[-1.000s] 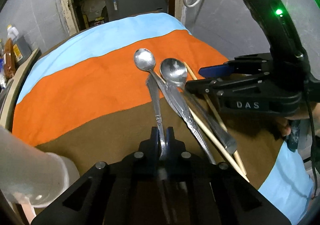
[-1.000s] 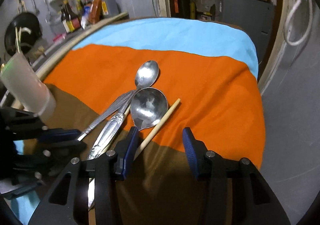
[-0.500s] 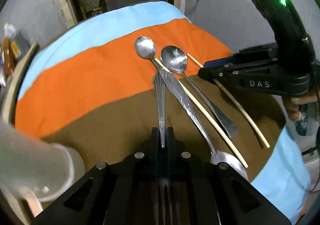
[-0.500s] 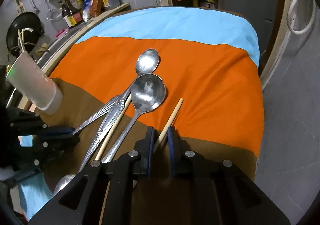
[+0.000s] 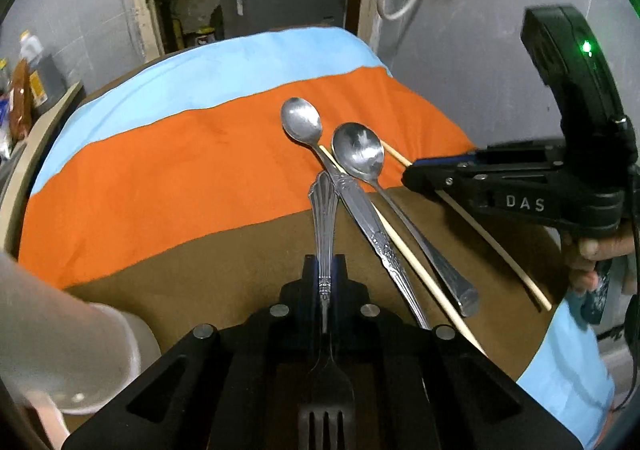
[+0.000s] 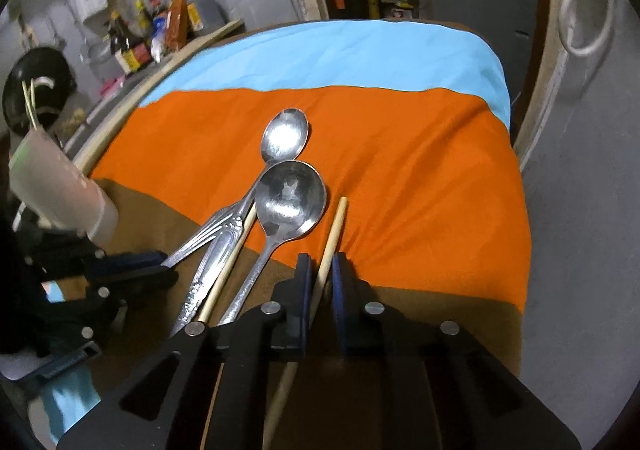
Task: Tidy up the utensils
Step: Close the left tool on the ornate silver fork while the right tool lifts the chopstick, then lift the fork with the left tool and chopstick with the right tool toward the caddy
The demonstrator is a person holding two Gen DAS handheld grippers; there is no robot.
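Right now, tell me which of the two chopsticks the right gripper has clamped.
The outer chopstick, right of the large spoon, sits in the right gripper. The other chopstick lies free among the spoon handles.

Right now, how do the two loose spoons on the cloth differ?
The far spoon has a smaller bowl; the near spoon a wider, rounder one. The far spoon's handle is ornate, the near spoon's plain. The far spoon's handle crosses a loose chopstick; the near spoon's lies beside it. Both are shiny metal, bowls on the orange stripe.

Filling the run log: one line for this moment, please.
left hand-held gripper: shut on fork | right hand-held gripper: shut on chopstick | loose on cloth: two spoons, one chopstick
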